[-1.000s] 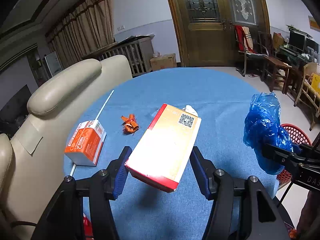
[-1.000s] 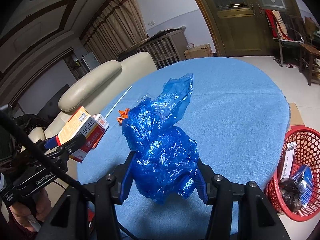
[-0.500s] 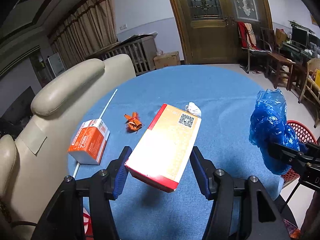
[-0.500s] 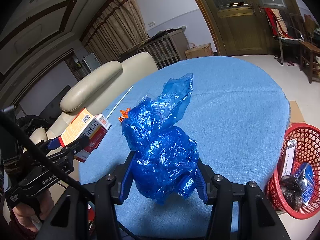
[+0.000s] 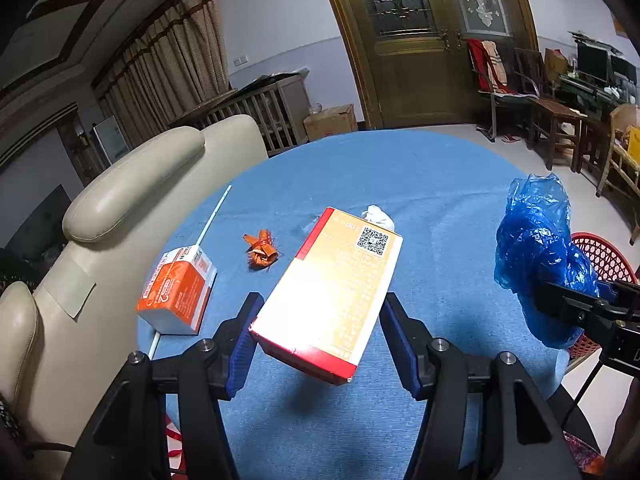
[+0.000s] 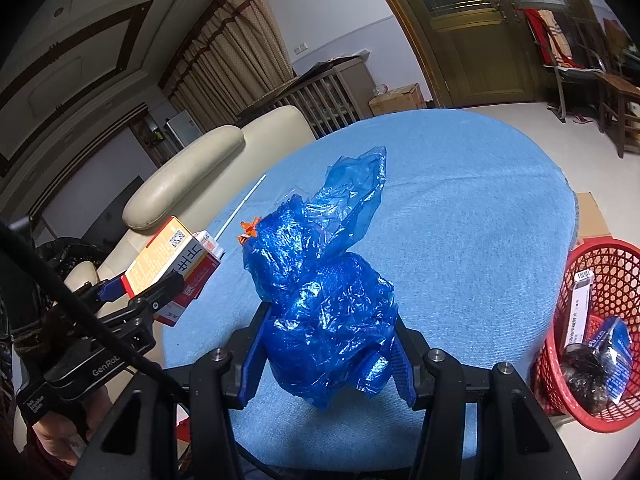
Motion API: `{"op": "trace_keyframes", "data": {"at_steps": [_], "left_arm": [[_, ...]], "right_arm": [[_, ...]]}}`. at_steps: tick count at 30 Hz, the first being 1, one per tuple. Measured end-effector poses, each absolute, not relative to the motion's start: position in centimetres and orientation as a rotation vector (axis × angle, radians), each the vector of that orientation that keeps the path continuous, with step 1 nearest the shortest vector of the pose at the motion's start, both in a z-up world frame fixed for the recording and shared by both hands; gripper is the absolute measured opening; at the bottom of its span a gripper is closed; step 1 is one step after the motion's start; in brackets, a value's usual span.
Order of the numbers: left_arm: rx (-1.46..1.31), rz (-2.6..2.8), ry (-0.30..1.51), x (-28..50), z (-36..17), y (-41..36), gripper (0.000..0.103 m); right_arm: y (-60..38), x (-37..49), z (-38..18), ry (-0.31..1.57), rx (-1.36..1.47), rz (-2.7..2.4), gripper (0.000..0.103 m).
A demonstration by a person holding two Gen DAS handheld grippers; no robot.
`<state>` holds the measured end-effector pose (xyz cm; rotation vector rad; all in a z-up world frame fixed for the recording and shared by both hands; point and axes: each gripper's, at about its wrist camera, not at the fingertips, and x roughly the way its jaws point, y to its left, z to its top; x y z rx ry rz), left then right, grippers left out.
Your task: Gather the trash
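Two tongs clenched: left tongs (image 5: 320, 332) on box (image 5: 332, 288), right tongs (image 6: 326, 354) on blue bag (image 6: 324, 300), above blue-clothed table (image 5: 420, 184).

Orange-and-red carton (image 5: 332, 292) between left hand-held gripper (image 5: 320, 328) pads, above blue table (image 5: 432, 184)

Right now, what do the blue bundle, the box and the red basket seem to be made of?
The blue bundle looks like thin, glossy plastic film: crinkled and translucent. The box appears to be printed cardboard with a slight sheen, sharp-edged, bearing a QR code. The red basket is probably moulded plastic, given its open lattice wall.
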<state>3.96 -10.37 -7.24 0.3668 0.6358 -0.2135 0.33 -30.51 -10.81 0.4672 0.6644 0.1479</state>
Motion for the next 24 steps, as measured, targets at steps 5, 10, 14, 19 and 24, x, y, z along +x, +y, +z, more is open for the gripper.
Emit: {"op": "trace_keyframes", "data": {"at_steps": [5, 10, 14, 19, 24], "left_arm": [[0.378, -0.218, 0.636, 3.92, -7.39, -10.8, 0.061], [0.387, -0.222, 0.639, 4.01, -7.56, -10.99, 0.061], [0.391, -0.225, 0.638, 3.93, -7.61, -11.25, 0.061], [0.394, -0.232, 0.64, 3.96, -7.78, -11.35, 0.061], [0.397, -0.235, 0.641, 4.14, -7.98, -11.26, 0.061]], "right_arm": [[-30.74, 0.24, -10.9, 0.665, 0.482, 0.149, 0.057], [-30.96, 0.27, -11.02, 0.664, 0.488, 0.151, 0.057], [-30.95, 0.19, -10.91, 0.663, 0.494, 0.151, 0.057], [-31.06, 0.12, -10.98, 0.663, 0.496, 0.15, 0.057], [-31.05, 0.12, -10.99, 0.665, 0.497, 0.15, 0.057]]}}
